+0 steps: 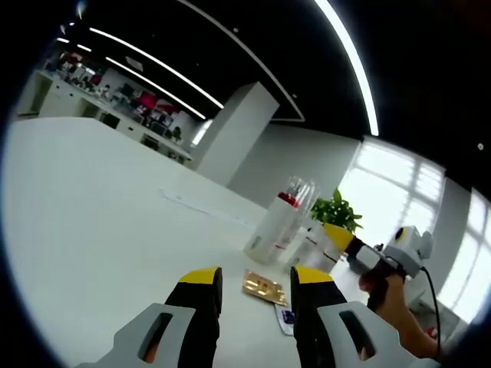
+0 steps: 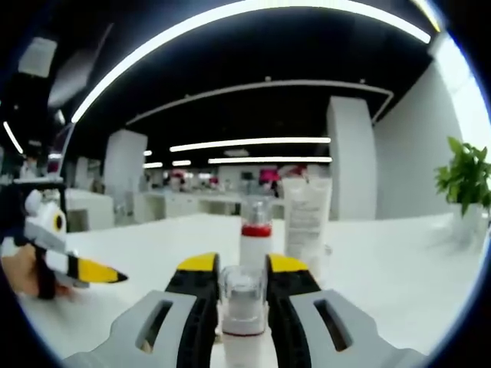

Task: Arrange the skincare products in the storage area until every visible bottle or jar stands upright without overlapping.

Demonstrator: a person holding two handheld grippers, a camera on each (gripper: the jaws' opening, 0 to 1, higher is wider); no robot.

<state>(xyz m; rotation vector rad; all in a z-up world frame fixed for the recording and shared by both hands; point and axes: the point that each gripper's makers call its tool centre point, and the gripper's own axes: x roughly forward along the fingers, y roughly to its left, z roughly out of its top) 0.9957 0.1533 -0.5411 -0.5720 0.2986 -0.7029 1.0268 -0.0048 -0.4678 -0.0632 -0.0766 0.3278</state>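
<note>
In the left gripper view, the left gripper (image 1: pixel 255 290) hangs over a broad white table (image 1: pixel 100 222) with its yellow-tipped jaws spread apart and nothing between them. Just past the gap lies a flat gold packet (image 1: pixel 265 287), and a small blue-and-white card (image 1: pixel 285 317) pokes out beside the right-hand jaw. Further on, a tall white bottle (image 1: pixel 270 228) with a red collar and clear cap stands upright, with a white tube (image 1: pixel 290 230) close beside it and partly behind it. A small jar (image 1: pixel 314 249) sits near them. To the right stands a green plant (image 1: pixel 336 210) in a yellow pot. At the far right a hand (image 1: pixel 393 305) holds the other gripper up over the table.

In the right gripper view, the left gripper comes in from the left edge, its yellow tip pointing inward. In the middle, the right gripper (image 2: pixel 242 272) has its jaws closed in on the clear cap of a small bottle (image 2: pixel 243 307) with a red band, which stands upright between them. Directly behind it stands the white bottle with the red collar, and to its right the white tube, upright, with the jar low beside it. The plant leans in at the far right edge.
</note>
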